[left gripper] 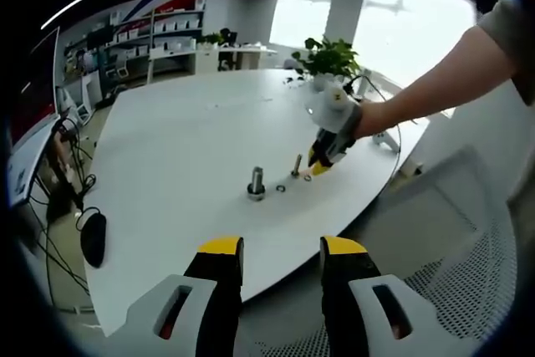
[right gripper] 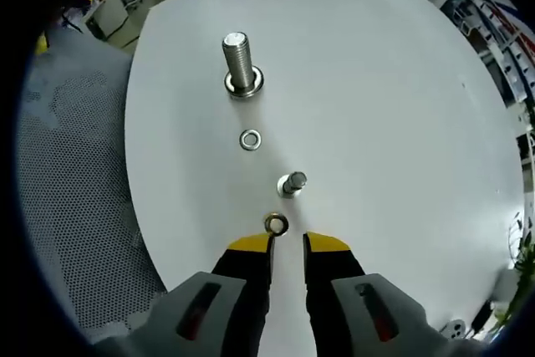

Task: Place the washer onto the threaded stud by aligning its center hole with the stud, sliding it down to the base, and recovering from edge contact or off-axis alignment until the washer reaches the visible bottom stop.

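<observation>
In the right gripper view, we saw our right gripper [right gripper: 287,242] rising from the bottom centre of the frame, its yellow-tipped fingers [right gripper: 249,244] slightly apart with nothing between them. A small brass-coloured ring washer [right gripper: 275,224] lay flat on the round white table [right gripper: 401,106] just above the fingertips, touching or nearly touching them; we could not tell which. A short, thin threaded metal stud [right gripper: 292,183] stood a little higher in the frame, near the washer but apart from it. Above that lay a second, silver flat washer [right gripper: 250,140], and higher still, toward upper centre, a thick upright threaded bolt [right gripper: 239,63] stood on its wide base.

In the left gripper view, our left gripper [left gripper: 282,248] hung at the bottom of the frame over the near table edge, well apart from the parts, its fingers [left gripper: 221,248] spread and empty. The right gripper [left gripper: 321,163] reached in from the right, tips down at the table beside the thin stud [left gripper: 296,165]. A black computer mouse [left gripper: 93,237] lay at the left.
</observation>
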Tool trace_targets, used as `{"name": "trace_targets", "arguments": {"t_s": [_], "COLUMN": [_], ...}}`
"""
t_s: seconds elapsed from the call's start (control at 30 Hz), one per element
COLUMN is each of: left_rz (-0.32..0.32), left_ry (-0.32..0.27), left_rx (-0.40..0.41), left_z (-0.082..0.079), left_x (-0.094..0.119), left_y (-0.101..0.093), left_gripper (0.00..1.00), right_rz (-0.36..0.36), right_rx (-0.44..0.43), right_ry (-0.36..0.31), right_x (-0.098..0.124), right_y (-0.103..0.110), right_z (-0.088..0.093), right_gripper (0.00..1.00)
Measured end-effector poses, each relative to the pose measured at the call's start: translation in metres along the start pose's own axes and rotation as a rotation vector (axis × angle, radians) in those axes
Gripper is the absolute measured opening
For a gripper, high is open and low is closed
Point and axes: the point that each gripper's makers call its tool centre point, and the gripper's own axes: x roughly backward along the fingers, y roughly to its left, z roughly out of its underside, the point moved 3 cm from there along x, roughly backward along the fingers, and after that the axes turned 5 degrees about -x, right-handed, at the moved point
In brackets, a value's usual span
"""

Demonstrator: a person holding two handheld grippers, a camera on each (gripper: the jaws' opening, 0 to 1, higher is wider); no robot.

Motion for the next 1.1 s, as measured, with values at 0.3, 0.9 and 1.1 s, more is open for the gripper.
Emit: {"name": "trace_targets", "arguments": {"t_s": [0.3, 0.9, 1.1], "left_rz": [0.002, 0.010, 0.007], "left_ry": [0.002, 0.005, 0.007], "left_rx": [-0.001, -0.003, 0.000], "left_z": [0.000, 0.001, 0.001], "left_x": [0.000, -0.001, -0.001], "left_y": [0.000, -0.001, -0.001], "left_gripper": [0.35, 0.35, 0.35], "right_rz": [-0.006, -0.042, -0.040], "right_rx": [-0.029, 0.078, 0.098], "right_ry": [0.012, 0.097, 0.133], "right_x": [-0.011, -0.014, -0.015], "right_y": [0.010, 0.010, 0.008], "right_z": [-0.002, -0.007, -0.008], "right_gripper": [0.18, 0.18, 0.16]}}
